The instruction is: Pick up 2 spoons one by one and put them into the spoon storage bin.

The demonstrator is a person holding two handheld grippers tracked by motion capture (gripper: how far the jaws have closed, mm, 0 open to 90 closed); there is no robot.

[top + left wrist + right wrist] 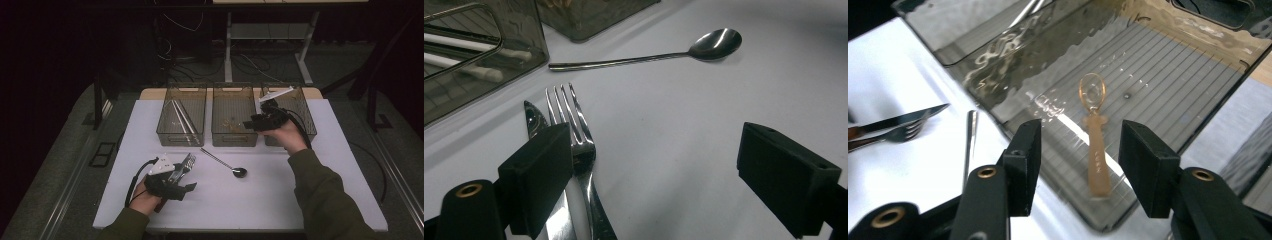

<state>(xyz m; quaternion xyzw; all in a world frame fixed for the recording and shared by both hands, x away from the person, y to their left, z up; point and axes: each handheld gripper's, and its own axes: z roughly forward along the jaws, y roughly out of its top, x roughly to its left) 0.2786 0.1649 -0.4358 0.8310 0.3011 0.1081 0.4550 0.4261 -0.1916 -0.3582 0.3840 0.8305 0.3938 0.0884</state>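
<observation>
Two grippers work the table. Right gripper (pixel 1075 165) hangs over the middle bin (pixel 234 137), jaws parted and empty, an amber spoon (pixel 1094 145) lying on the bin floor beneath. Left gripper (pixel 651 170) stands wide open, one pad beside the fork (pixel 576 145) and knife (pixel 536 122); a steel spoon (pixel 644 55) lies at 12 o'clock.

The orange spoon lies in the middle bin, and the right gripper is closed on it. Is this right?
Not quite. The orange spoon does lie in the middle bin, but the right gripper is open above it, jaws apart, as the right gripper view shows.
</observation>
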